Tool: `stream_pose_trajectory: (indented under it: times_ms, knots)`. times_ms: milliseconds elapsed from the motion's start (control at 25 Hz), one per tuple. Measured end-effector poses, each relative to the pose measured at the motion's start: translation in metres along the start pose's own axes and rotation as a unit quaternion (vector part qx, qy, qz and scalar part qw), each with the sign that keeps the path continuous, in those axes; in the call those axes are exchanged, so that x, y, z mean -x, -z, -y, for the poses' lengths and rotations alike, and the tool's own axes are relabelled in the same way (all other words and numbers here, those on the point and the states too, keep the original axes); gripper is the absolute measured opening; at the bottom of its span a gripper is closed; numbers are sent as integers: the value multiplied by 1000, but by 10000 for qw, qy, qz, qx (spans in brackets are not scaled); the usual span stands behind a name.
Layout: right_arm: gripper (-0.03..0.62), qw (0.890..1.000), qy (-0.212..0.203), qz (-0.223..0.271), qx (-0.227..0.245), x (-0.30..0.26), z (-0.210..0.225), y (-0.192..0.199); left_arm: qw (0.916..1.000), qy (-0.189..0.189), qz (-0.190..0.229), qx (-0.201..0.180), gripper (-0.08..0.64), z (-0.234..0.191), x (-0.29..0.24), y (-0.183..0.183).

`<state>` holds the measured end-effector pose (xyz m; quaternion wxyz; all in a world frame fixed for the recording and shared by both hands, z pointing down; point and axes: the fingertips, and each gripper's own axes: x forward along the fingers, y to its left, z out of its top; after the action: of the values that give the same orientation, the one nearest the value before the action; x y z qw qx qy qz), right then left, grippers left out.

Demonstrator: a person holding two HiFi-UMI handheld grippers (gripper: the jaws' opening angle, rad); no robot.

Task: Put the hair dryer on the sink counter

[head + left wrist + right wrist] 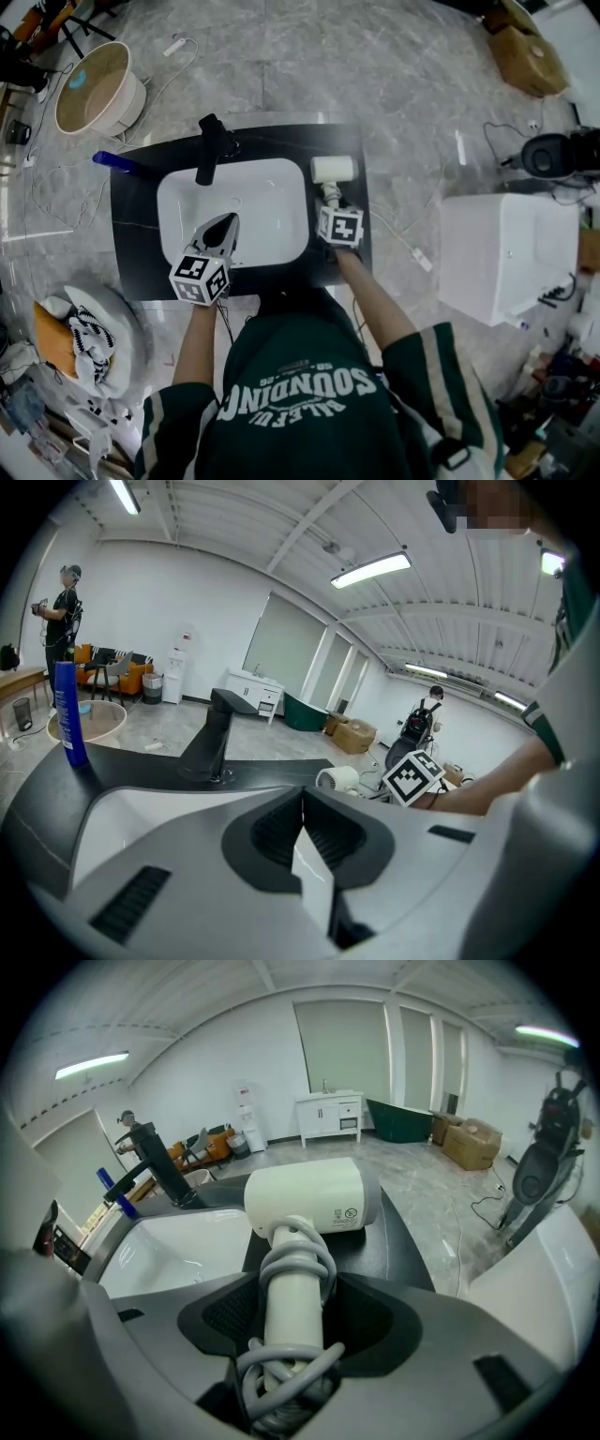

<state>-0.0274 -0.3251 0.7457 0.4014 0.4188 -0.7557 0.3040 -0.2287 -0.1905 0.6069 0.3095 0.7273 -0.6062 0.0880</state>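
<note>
Right claw (286, 1321) is clamped on the handle of the white hair dryer (307, 1199), with the cord wound round the handle. The dryer head is over the black tabletop (131, 225), just right of the basin (272, 206); contact unclear. Left claw (302, 836) has its jaws together and empty, above the basin.

Judgement: lower until the head rests flat, well off the basin's rim. Then part the jaws slowly so the cord doesn't snag.
</note>
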Motion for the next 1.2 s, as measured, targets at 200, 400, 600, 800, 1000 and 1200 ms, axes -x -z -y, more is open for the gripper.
stream_pose_trajectory:
  times_ms: [200, 400, 600, 800, 1000, 1200]
  knots:
    - [239, 9996, 37, 276, 68, 15, -7, -1, 9999, 47, 58, -89, 2, 1, 14, 2]
    - [238, 9981, 352, 503, 90, 38, -4, 1, 9995, 115, 162, -237, 2, 4, 30, -1]
    - [195, 9939, 197, 1050, 284, 72, -23, -8, 9986, 160, 308, -391, 2, 7, 48, -5]
    - [77, 9873, 17, 1496, 526, 104, -50, -13, 9974, 175, 471, -511, 2, 8, 66, -11]
    - [3, 9781, -309, 1902, 788, 131, -75, -19, 9957, 164, 626, -667, 2, 10, 83, -21]
    - [2, 9671, -644, 2263, 963, 158, -101, -27, 9936, 132, 808, -781, 2, 11, 98, -32]
